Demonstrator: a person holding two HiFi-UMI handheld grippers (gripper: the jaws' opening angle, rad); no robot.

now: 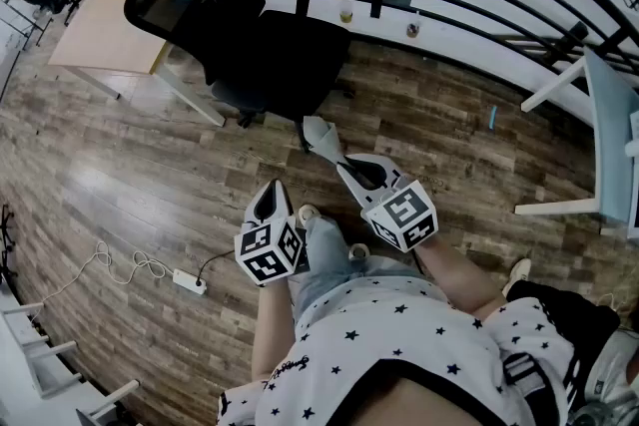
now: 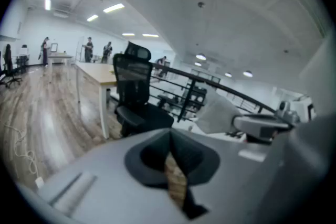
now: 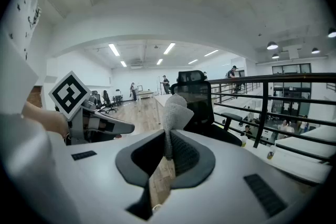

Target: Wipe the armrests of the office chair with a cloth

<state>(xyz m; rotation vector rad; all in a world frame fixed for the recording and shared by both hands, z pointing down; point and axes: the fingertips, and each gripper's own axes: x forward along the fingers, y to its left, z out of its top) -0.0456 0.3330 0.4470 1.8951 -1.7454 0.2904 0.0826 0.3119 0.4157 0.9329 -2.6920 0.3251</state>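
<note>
Jaws: left gripper (image 1: 272, 190) pressed together, nothing between. Right gripper (image 1: 342, 165) pinching grey fabric cloth (image 1: 319, 137), cloth sticks out past tips. Cloth held in air over wood-plank floor (image 1: 150, 175), near black mesh-back office chair (image 1: 250, 35), not touching it. Chair on floor at corner of light wooden desk (image 1: 100, 40), next to black metal railing (image 1: 449, 10). Grippers side by side, right one further forward.
</note>
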